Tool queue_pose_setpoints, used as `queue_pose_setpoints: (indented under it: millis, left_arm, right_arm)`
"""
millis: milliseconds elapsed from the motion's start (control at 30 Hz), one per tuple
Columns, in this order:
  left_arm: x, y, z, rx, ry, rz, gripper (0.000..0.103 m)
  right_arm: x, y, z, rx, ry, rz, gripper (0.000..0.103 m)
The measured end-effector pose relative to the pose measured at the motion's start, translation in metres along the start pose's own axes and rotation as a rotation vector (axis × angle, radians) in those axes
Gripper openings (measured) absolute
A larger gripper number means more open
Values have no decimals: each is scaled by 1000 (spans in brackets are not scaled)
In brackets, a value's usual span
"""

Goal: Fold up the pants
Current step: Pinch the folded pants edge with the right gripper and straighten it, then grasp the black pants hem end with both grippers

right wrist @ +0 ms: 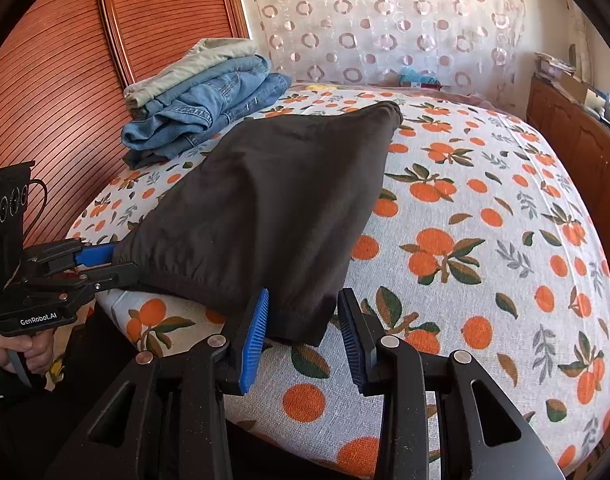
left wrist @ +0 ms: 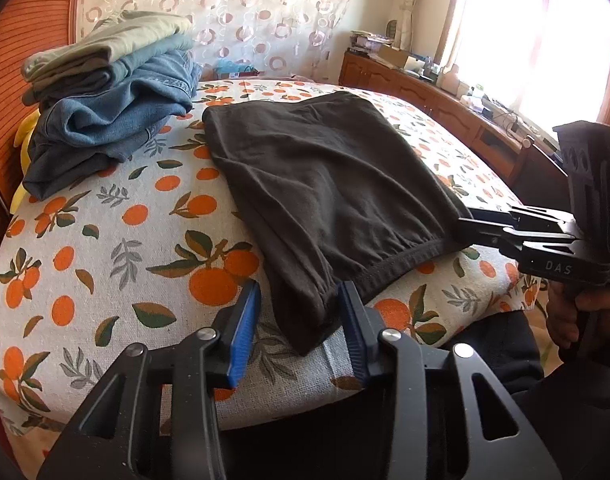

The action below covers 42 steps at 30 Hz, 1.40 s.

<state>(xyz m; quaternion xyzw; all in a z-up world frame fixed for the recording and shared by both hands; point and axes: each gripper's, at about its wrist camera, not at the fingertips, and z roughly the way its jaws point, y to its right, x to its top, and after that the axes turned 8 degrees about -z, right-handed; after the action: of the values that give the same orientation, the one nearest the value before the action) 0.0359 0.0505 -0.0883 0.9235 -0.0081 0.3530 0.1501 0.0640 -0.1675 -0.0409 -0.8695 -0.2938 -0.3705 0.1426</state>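
The black pants (left wrist: 317, 184) lie folded into a flat, roughly square packet on the bed (left wrist: 105, 280), over its orange-print sheet. The gathered waistband runs along the bed's near edge, and the folded end reaches toward the middle of the bed.

My left claw (left wrist: 299, 330) sits at the bed's near edge with its two blue pads apart. The left corner of the waistband hangs between them. The cloth lies against one pad, a strip of sheet shows between it and the other, and nothing is pinched. My right claw (right wrist: 305, 334) is at the same edge of the bed, at the waistband's other corner. Its pads are apart as well, with the corner of cloth between them brushing one pad and clear of the other. Each claw is held from below by a hand (left wrist: 577, 316), just off the bed's near edge.

A pile of folded clothes (left wrist: 113, 92) sits at the bed's far left corner, blue jeans at the bottom and pale green cloth on top, apart from the pants. A slatted wooden panel (right wrist: 85, 80) stands along the bed's left side. A ring-patterned curtain (left wrist: 245, 12) hangs beyond its far end. A wooden cabinet (left wrist: 425, 96) runs along the bed's right side under a bright window.
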Motion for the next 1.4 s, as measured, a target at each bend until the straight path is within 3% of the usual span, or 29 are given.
queue_pose_setpoints:
  millis: [567, 867, 1400]
  left_arm:
    - [-5, 3, -2, 5, 20, -4, 33]
    - [-8, 4, -4, -17, 11, -10, 16]
    - [14, 8, -20, -57, 65, -16, 12]
  right_arm:
    - [-7, -4, 2, 20, -1, 6, 37]
    - [-9, -4, -4, 39, 15, -13, 16]
    - [7, 3, -24, 56, 96, -25, 12]
